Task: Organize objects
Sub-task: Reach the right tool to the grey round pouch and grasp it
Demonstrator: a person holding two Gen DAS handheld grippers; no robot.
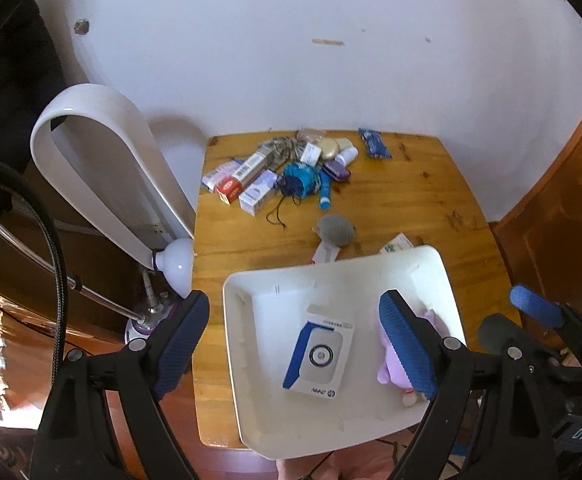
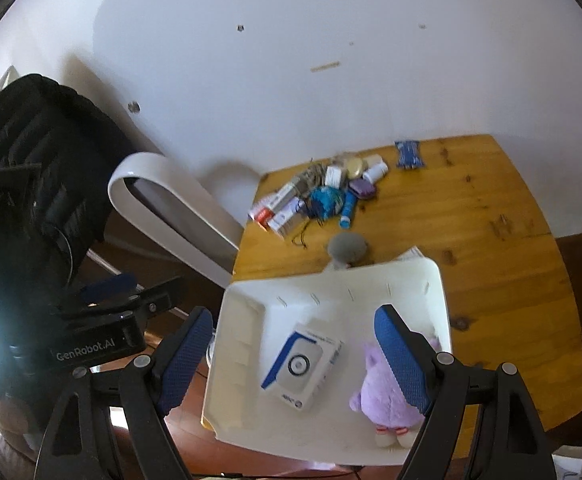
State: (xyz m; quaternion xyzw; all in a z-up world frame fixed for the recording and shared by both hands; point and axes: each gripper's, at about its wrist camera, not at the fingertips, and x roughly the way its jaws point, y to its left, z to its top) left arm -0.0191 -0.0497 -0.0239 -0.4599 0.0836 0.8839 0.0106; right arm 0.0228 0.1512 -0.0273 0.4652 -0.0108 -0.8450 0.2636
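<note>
From the left wrist camera, the left gripper hangs over a white tray at the near end of the wooden table. Its two blue fingers are spread wide and hold nothing. In the tray lie a white and blue box and a purple plush toy, partly hidden by one finger. The other gripper's finger shows at the right edge. Far back by the wall sits a pile of small things: boxes, a blue ball of yarn, a blue tube. A grey round thing lies alone between the pile and the tray. A white fan stands to the left of the table.

From the right wrist camera, the right gripper is spread wide too, with nothing in it. It also hangs over the tray, and the box and the plush toy show inside.

I think the job has only just started. Two things are in the tray, and most of the things are not yet put away.
</note>
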